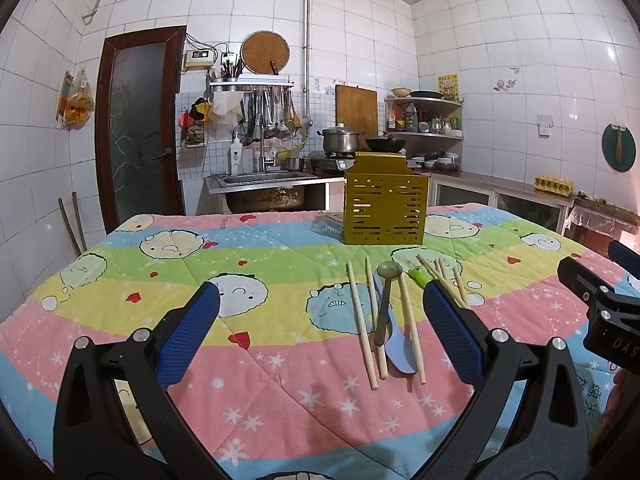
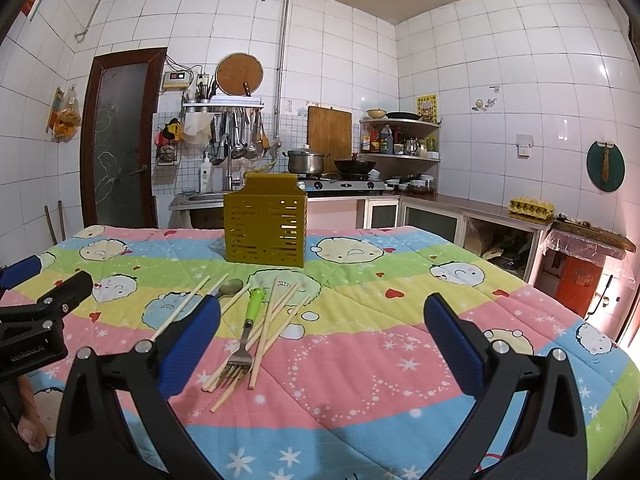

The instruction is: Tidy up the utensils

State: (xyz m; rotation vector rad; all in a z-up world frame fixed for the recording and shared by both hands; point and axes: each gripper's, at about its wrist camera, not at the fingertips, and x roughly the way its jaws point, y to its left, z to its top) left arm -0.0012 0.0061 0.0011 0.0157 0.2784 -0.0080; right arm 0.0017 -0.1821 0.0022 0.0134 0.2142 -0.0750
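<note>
Nothing looks sorted yet, judging by how things lie. The holder [image 1: 386, 211], a gold slotted box, stands upright on the quilt-covered bench [image 1: 248, 360], and no handle shows above its rim in either view, though its inside is hidden.

All the utensils lie loose on the quilt in front of the holder, on the near side. Just in front and slightly left of it are three chopsticks [image 1: 362, 322], a dark metal spoon [image 1: 385, 300] and a blue spoon [image 1: 400, 350]; the metal spoon lies across the blue one, with the sticks close on both sides. In front and a little right of the holder, a green-handled fork [image 2: 247, 330] lies tines toward the camera, tangled among more chopsticks [image 2: 276, 320] that cross under and beside it.

The left claw [image 1: 322, 330] hovers above the quilt on the near side of the first group, fingers wide apart and holding nothing. The right claw [image 2: 322, 330] is likewise spread and empty, with the fork pile near its left finger.

So the whole job remains: every piece still has to be lifted and dropped into the holder. The crossed sticks will likely need separating as they are picked.
</note>
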